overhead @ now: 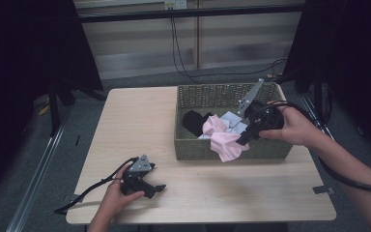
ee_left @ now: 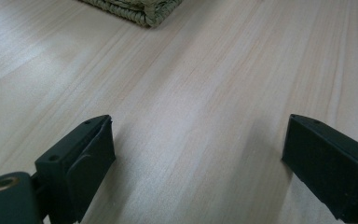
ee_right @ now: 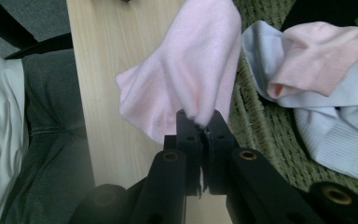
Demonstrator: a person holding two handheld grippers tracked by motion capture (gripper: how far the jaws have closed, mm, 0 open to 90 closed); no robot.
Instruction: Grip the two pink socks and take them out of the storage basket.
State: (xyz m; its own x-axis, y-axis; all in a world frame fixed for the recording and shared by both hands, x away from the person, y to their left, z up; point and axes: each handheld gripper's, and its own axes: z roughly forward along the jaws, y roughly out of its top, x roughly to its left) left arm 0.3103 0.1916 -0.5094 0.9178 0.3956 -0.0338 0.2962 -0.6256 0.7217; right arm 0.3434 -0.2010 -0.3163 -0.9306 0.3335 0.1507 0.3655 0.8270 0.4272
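Note:
A green woven basket [overhead: 193, 92] stands at the back right of the wooden table [overhead: 140, 125]. In it lie a black sock [overhead: 193, 122], pale white-blue socks [overhead: 232, 118] [ee_right: 335, 135] and a pink sock [ee_right: 317, 56]. My right gripper [overhead: 243, 141] [ee_right: 201, 122] is shut on another pink sock [overhead: 228, 145] [ee_right: 186, 79], which hangs over the basket's front wall. My left gripper [overhead: 158, 188] [ee_left: 198, 154] rests on the table near its front left, open, with bare wood between its jaws.
The basket's corner [ee_left: 140, 9] lies ahead of the left gripper. A cable [overhead: 77, 198] trails off the table's front left edge. Dark curtains and stands flank the table. A person's lap in grey cloth [ee_right: 46, 140] lies below the table's edge.

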